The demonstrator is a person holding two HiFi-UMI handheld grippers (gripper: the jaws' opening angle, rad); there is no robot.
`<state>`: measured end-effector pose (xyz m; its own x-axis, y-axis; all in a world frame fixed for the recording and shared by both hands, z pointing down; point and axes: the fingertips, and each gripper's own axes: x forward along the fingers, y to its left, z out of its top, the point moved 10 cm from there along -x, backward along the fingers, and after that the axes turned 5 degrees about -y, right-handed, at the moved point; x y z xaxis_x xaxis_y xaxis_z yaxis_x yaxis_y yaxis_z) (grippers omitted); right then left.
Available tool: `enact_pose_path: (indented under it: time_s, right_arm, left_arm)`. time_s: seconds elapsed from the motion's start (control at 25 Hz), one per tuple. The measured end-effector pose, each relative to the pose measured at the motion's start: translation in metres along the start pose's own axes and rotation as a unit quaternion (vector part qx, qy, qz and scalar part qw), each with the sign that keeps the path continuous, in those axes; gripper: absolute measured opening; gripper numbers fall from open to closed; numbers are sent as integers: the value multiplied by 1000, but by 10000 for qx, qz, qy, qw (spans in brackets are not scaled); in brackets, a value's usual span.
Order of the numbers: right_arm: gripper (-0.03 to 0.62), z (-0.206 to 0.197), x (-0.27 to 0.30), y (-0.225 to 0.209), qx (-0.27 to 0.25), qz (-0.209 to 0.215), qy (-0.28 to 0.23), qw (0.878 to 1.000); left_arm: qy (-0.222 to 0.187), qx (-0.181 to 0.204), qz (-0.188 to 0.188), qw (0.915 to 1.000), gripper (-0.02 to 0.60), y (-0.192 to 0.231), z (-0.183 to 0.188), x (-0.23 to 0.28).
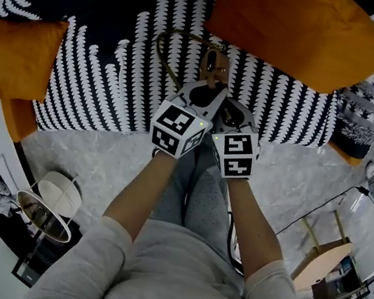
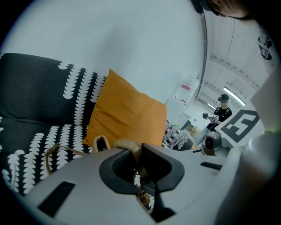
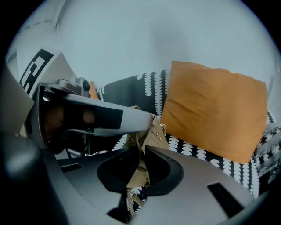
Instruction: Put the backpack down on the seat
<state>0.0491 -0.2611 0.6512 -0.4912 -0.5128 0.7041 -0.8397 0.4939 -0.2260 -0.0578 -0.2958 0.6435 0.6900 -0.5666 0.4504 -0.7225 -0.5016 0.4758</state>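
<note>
Backpack (image 1: 216,65), tan leather, clamped in L gripper (image 2: 139,169) & R gripper (image 3: 142,172) over scalloped-print seat (image 1: 114,76).

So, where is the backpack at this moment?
In the head view the backpack is at centre, clamped by the left gripper and the right gripper, over the patterned seat, just left of the large orange cushion.

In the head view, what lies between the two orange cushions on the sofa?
Head view: the black-and-white patterned sofa seat, with the small tan backpack and its looped strap in the middle.
</note>
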Motion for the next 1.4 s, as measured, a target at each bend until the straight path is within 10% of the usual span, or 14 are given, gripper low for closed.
enact_pose_path:
  time_s: [0.56,1.4]
  right_arm:
    - [67,-2,-2,-7,11,-204,32,9998]
    - [123,13,-6,5,-153,-182,327,9992]
  left_arm:
    - [646,-443,-79,9969,199,10,2,1]
    - [351,-1157,328,9921,216,6,11,-58]
